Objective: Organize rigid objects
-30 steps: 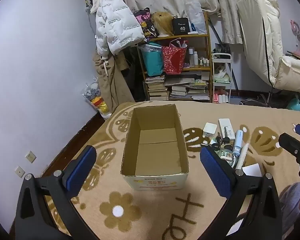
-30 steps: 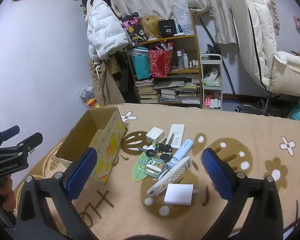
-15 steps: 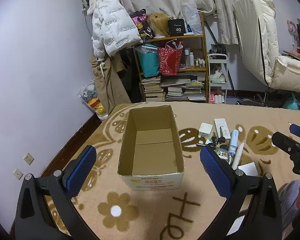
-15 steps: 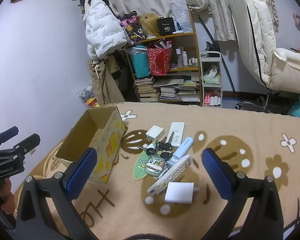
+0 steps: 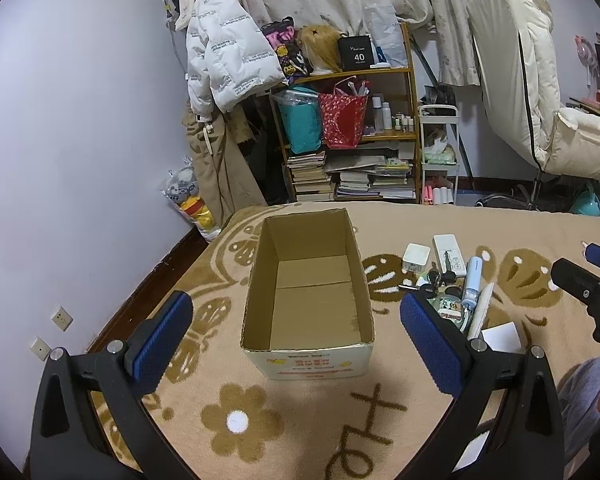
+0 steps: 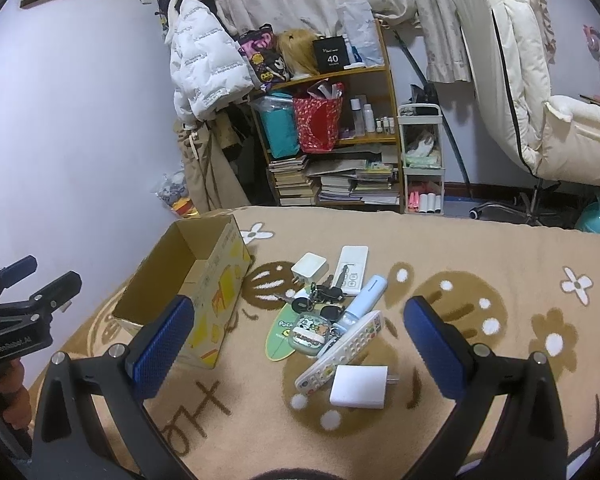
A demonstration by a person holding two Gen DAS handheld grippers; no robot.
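Box (image 5: pixel 308 292) of brown card sits open between my left gripper (image 5: pixel 296 320) pads, spread wide, holding nothing. A black box (image 5: pixel 355 53) on the shelf says "40". From my right gripper (image 6: pixel 300 336), wide and bare, I see the white charger (image 6: pixel 358 386), remote (image 6: pixel 340 350) and keys (image 6: pixel 324 292) beside the box; the other tool reads "GenRobot.AI".

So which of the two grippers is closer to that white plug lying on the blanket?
Right. The right gripper hangs open just above the white plug. The left gripper is off to the side, over the cardboard box.
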